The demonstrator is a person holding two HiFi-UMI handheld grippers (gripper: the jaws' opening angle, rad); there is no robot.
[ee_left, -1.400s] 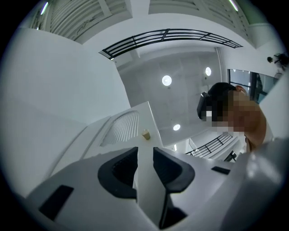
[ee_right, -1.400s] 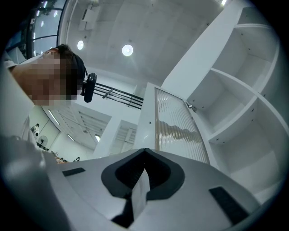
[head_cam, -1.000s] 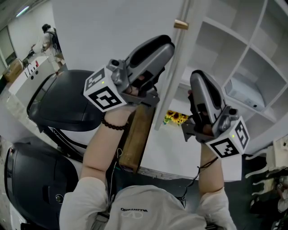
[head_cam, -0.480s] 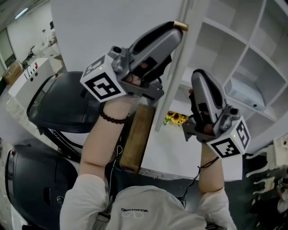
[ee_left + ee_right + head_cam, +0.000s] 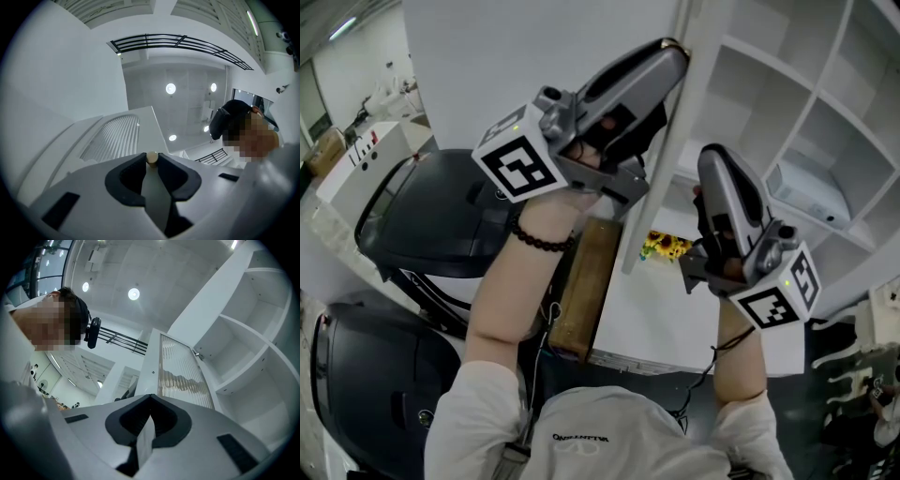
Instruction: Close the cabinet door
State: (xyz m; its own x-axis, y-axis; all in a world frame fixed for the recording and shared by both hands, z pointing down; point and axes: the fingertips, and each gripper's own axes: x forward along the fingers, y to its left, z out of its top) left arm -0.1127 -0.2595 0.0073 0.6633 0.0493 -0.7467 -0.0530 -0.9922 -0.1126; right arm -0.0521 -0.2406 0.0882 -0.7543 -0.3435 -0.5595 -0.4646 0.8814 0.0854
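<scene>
At upper centre we see left gripper [image 5: 673, 54], jaws just closing, seemingly pinching door [image 5: 639, 230] knob [image 5: 152, 157]; right gripper [image 5: 711, 159] clenched, empty.

Cabinet door [image 5: 642, 230] stands edge-on at centre, knob [image 5: 151, 158] at its top. Shelves [image 5: 797, 141] are to its right, a seat [image 5: 431, 216] to its left. The wooden block [image 5: 581, 291] lies along the left edge of the tabletop [image 5: 647, 328], with the sunflower piece [image 5: 664, 247] right of the door's foot.

Right gripper [image 5: 150, 395] pointed upward, jaws met at the tips, nothing between them. Cabinet door [image 5: 180, 373] with ribbed glass panel was dead ahead, standing open from the white shelves [image 5: 243, 348] on its right. Round ceiling light [image 5: 134, 294] was above.
</scene>
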